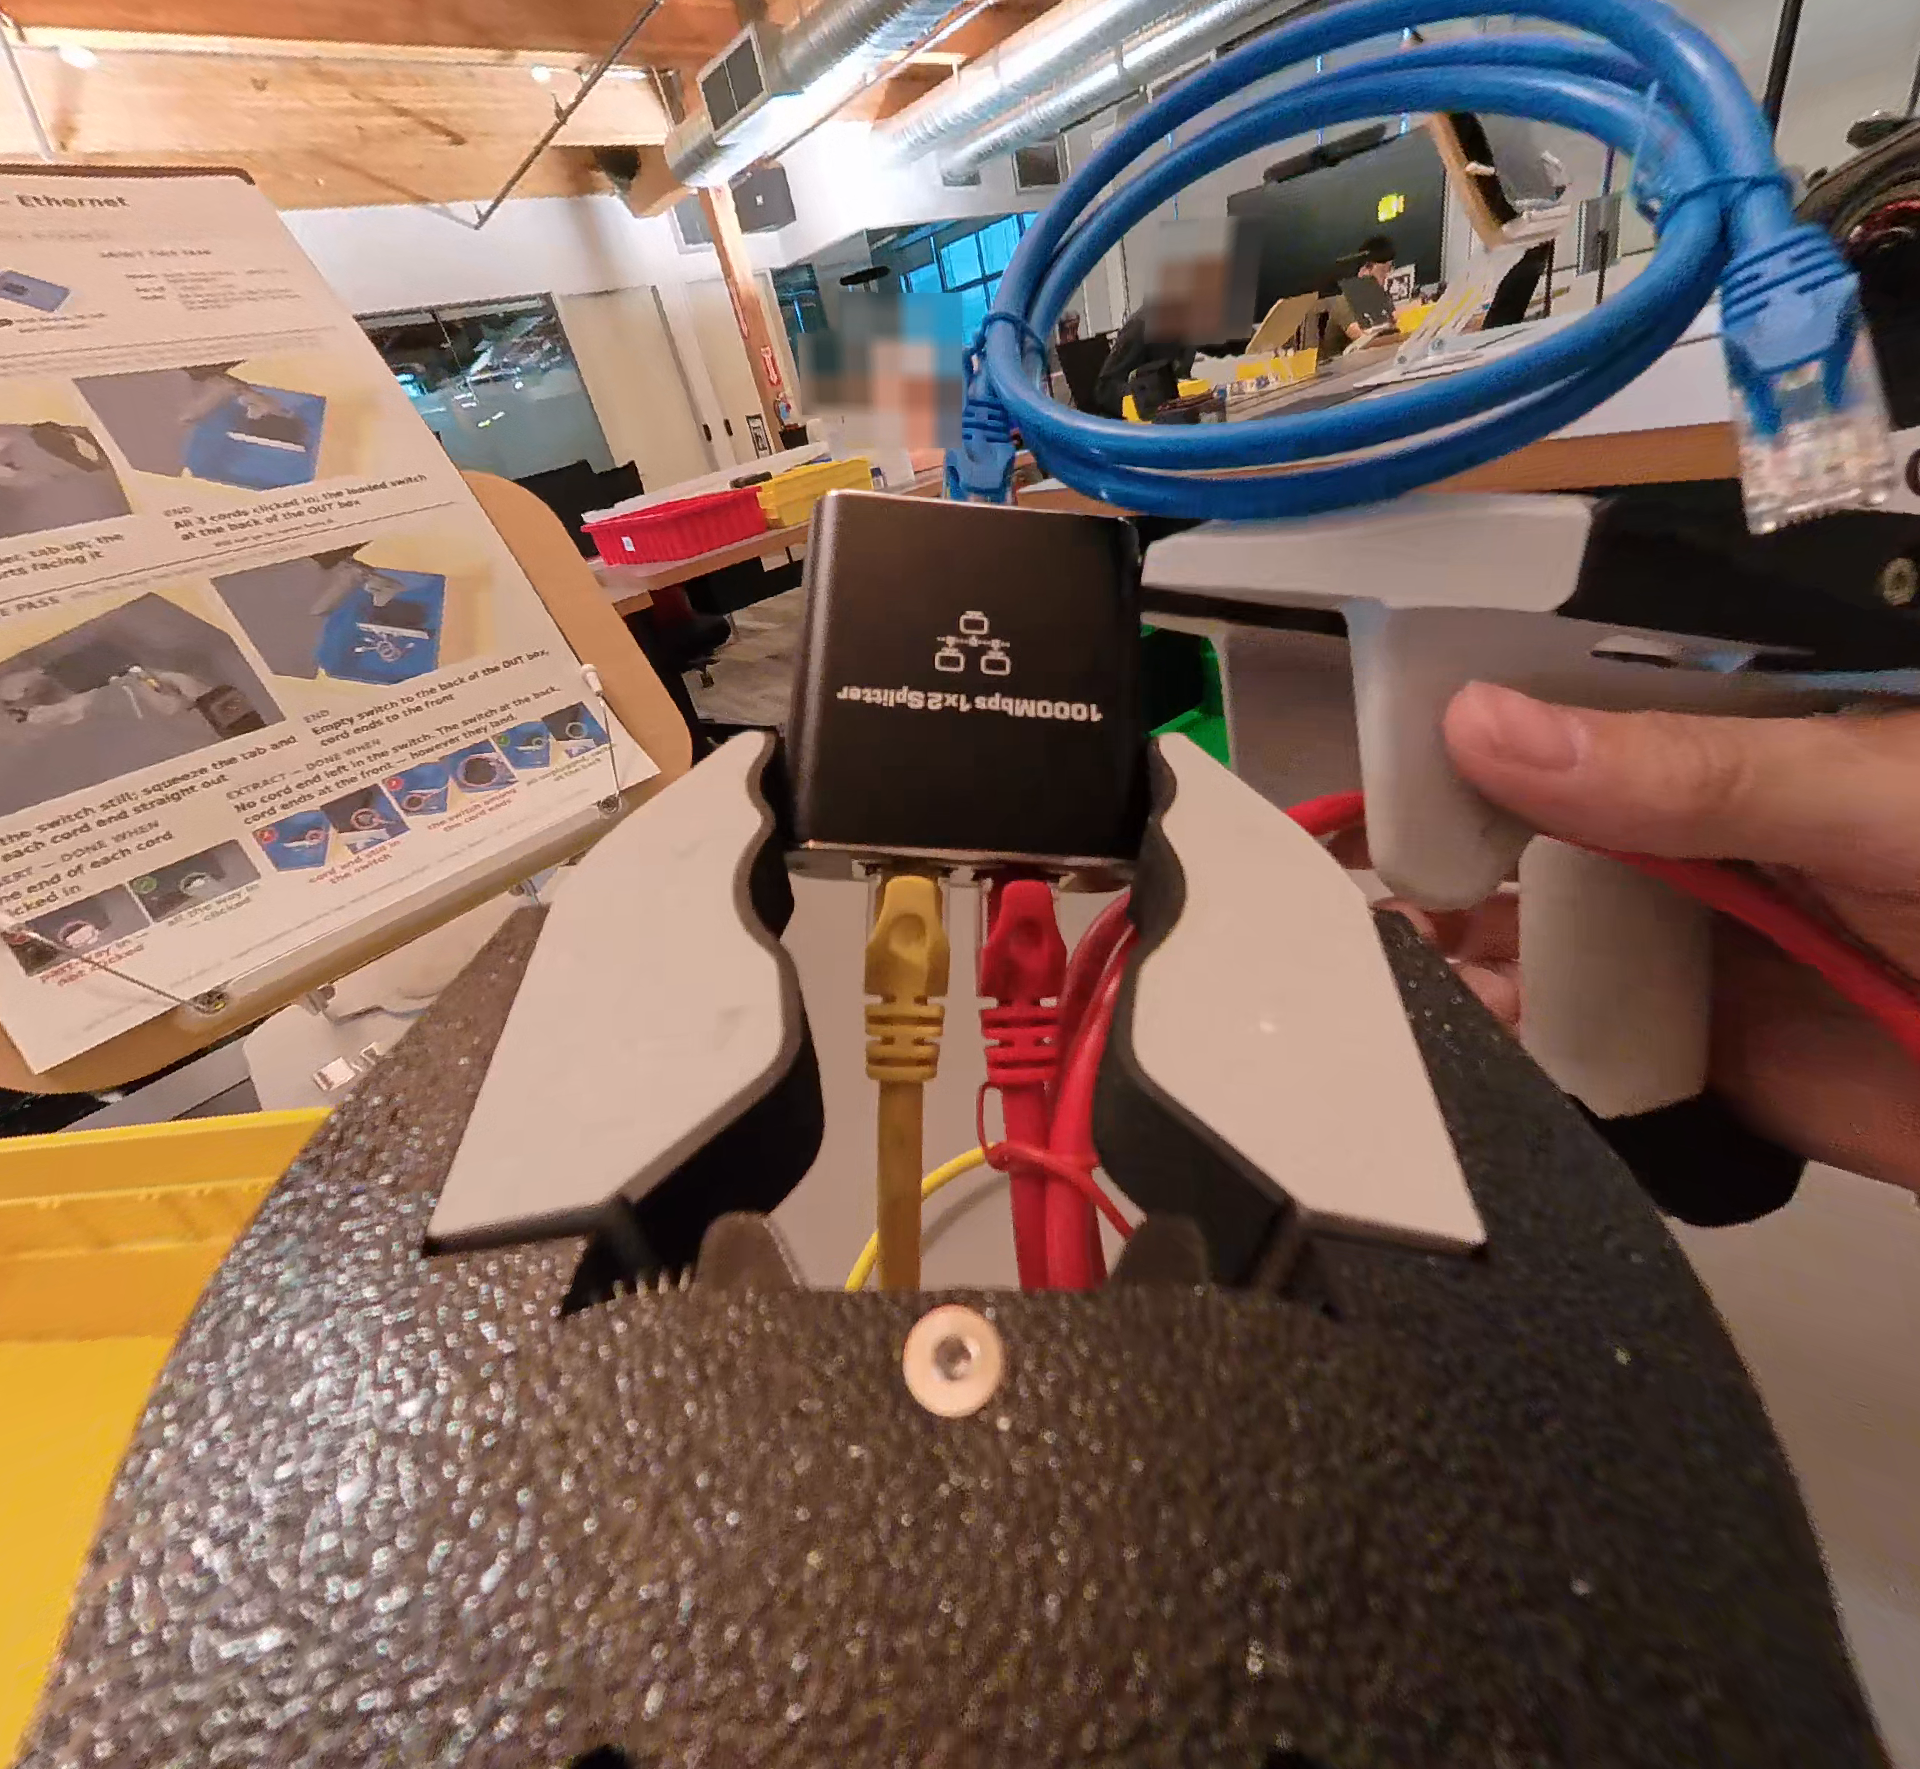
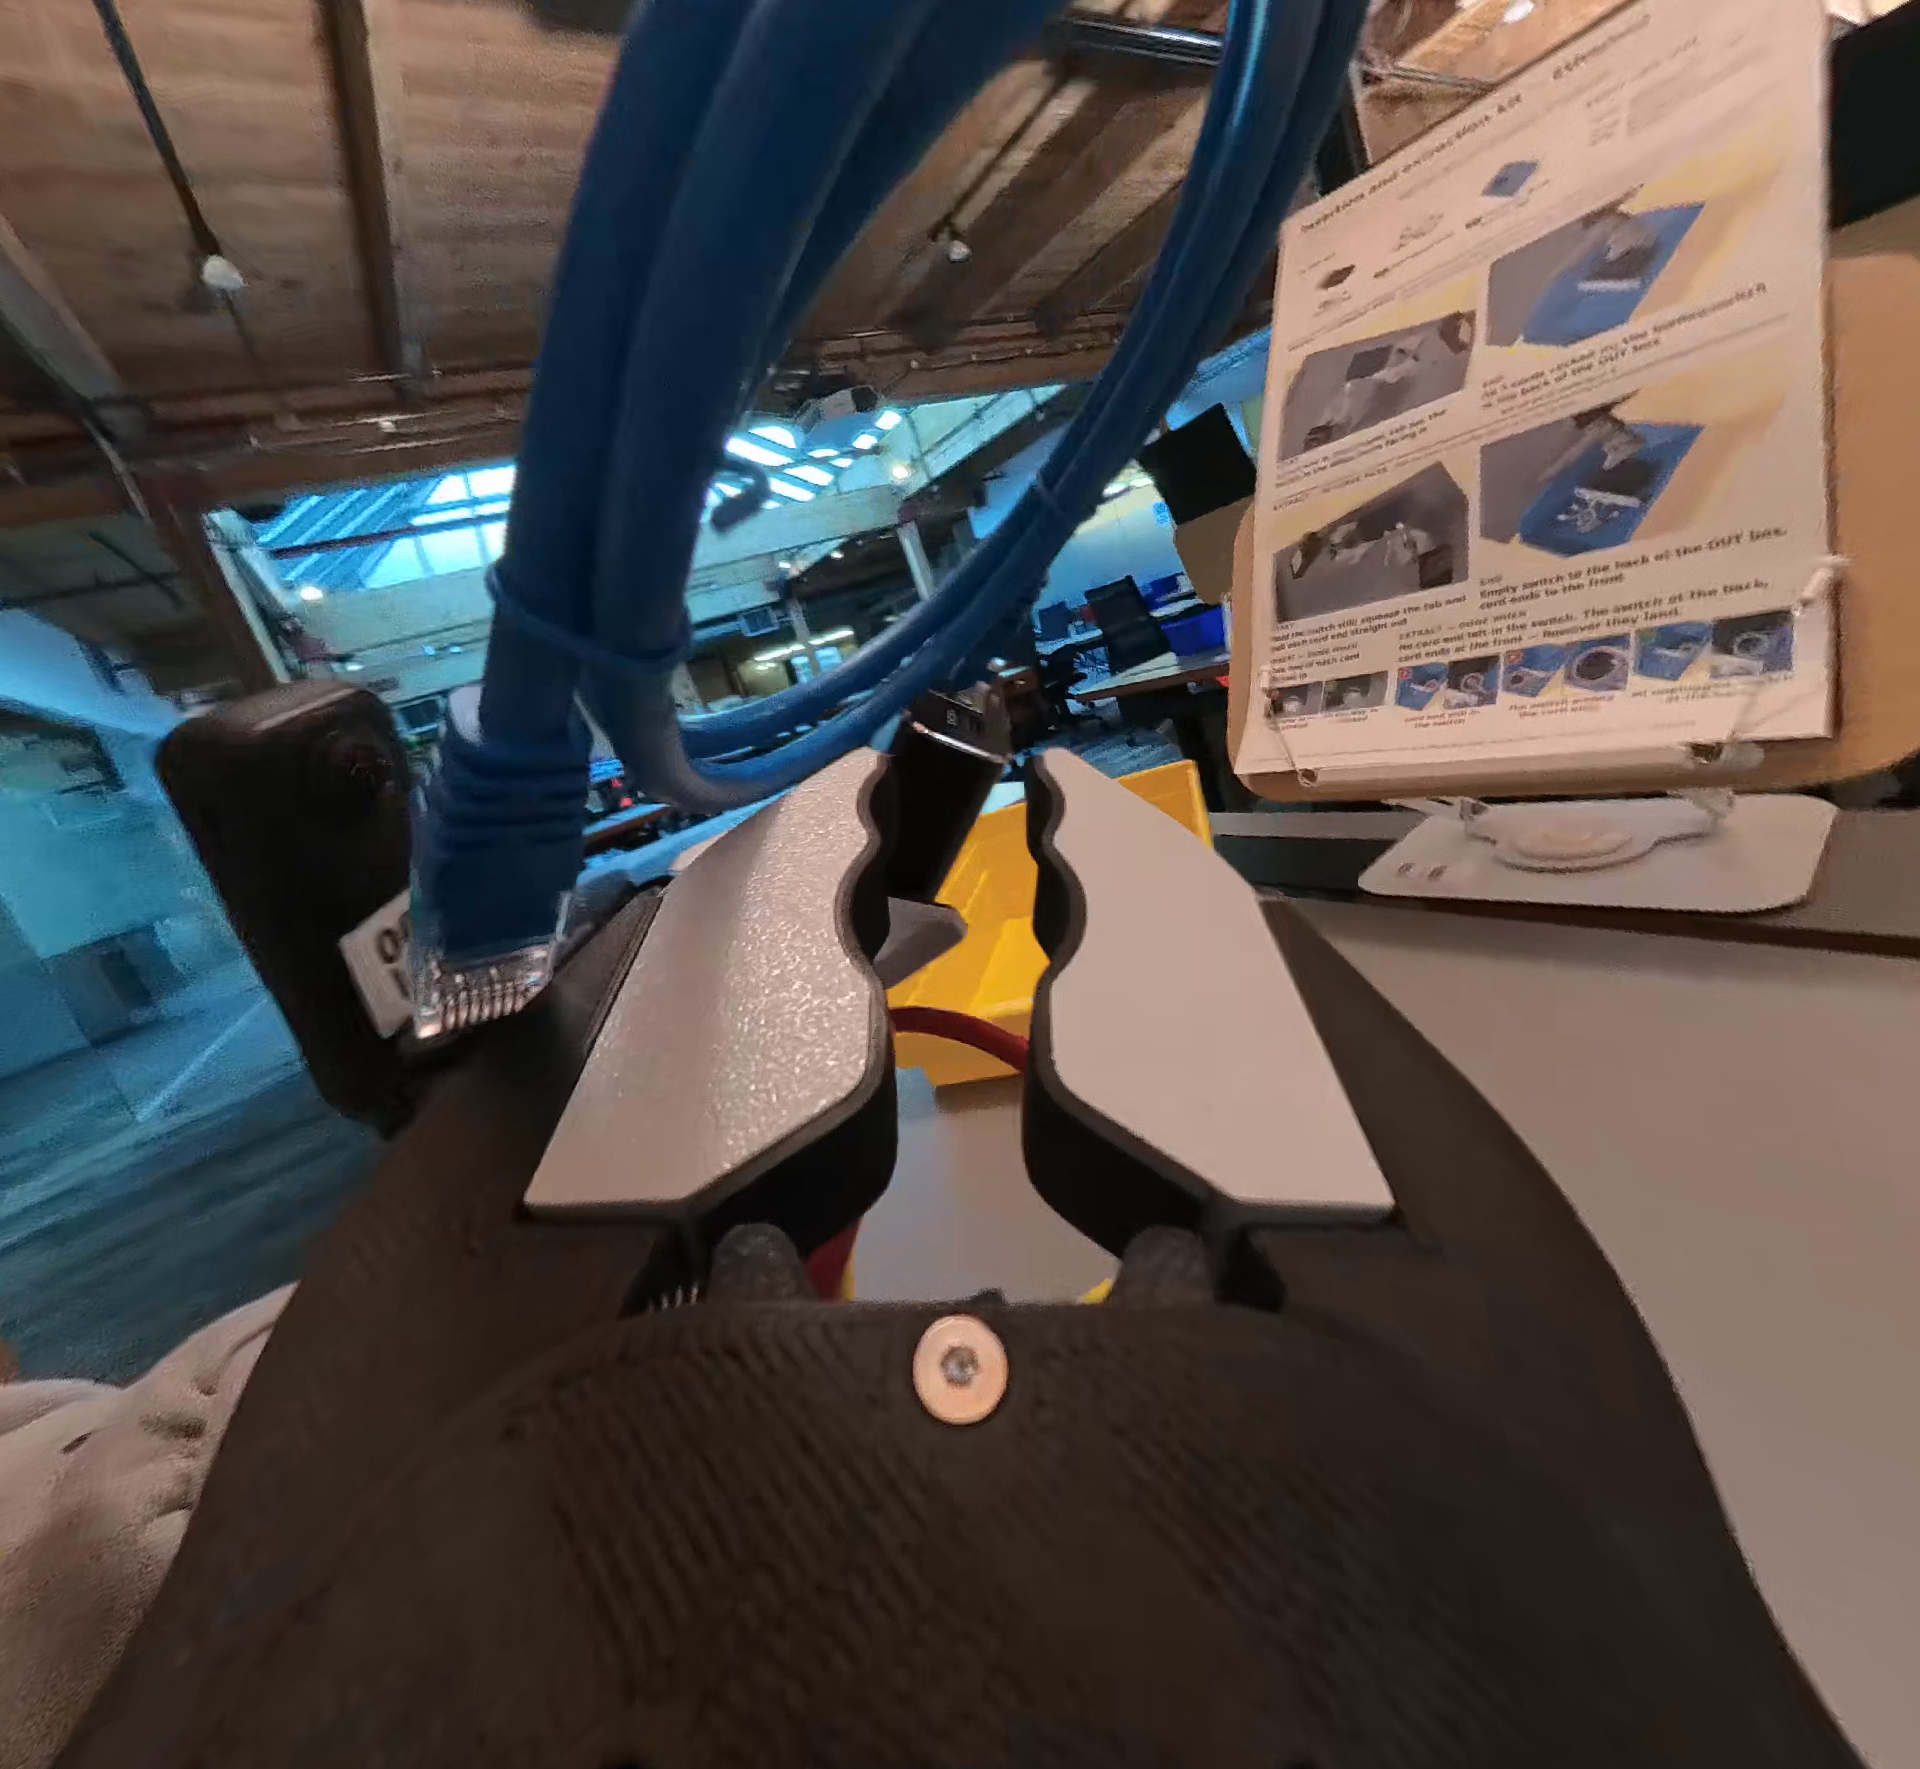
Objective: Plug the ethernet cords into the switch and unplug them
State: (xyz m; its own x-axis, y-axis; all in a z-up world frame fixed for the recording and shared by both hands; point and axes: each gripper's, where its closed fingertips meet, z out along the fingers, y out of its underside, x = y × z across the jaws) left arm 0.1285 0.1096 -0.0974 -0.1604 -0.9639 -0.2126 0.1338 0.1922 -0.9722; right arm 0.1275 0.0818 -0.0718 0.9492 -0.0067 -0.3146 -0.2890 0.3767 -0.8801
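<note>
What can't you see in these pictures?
- Left wrist view: the switch hides whether the far plug of the blue cord is in it.
- Left wrist view: the body of the left tongs covers where the yellow cord and red cord lead.
- Right wrist view: blur hides whether the right tongs pinch the blue cord.

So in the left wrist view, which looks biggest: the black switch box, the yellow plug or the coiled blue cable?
1. Coiled blue cable.
2. Black metal switch box.
3. Yellow plug.
Apparent size only; distances differ.
</note>
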